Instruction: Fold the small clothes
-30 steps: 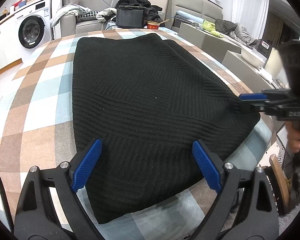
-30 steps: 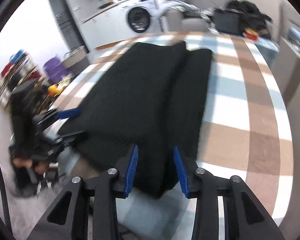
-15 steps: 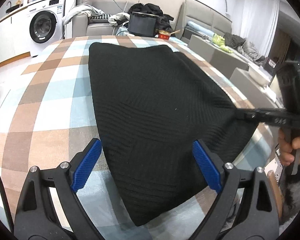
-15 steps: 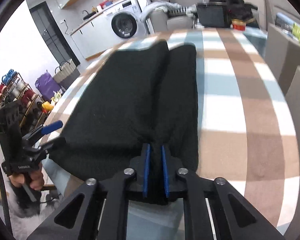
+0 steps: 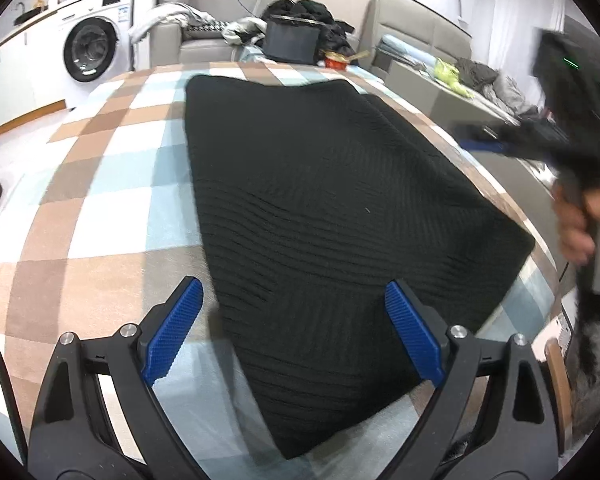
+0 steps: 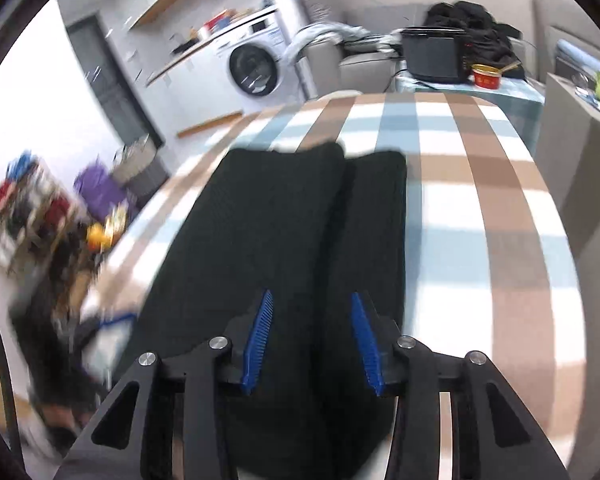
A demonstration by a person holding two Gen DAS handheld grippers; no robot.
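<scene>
The black knit garment (image 5: pixel 332 208) lies flat on the checked cloth (image 5: pixel 112 208) of brown, pale blue and white squares, and everything below is placed from it. In the left wrist view its near corner reaches toward the camera and its far edge ends short of the black box (image 5: pixel 291 42) that stands beyond the cloth's far end. The left gripper (image 5: pixel 296 332) hangs over the garment's near part with its jaws spread wide: one blue pad sits above bare cloth just left of the knit's edge, the other above the knit itself, and nothing is held between them. To the right of the garment, past its right edge, the right gripper (image 5: pixel 476 140) shows as a dark blur held in a person's hand (image 5: pixel 580 224). A white washing machine (image 5: pixel 94 50) stands far off beyond the garment's left far corner.

In the right wrist view the garment (image 6: pixel 300 232) runs away from the camera as two long folded bands lying side by side, a shallow seam between them. The right gripper (image 6: pixel 312 340) is above its near end, jaws partly apart and just now opening; the knit lies under and between the blue pads, which do not press on it. A small red bowl (image 6: pixel 486 76) sits beside the black box (image 6: pixel 432 54) beyond the garment's far end. The picture's left side is smeared by motion.
</scene>
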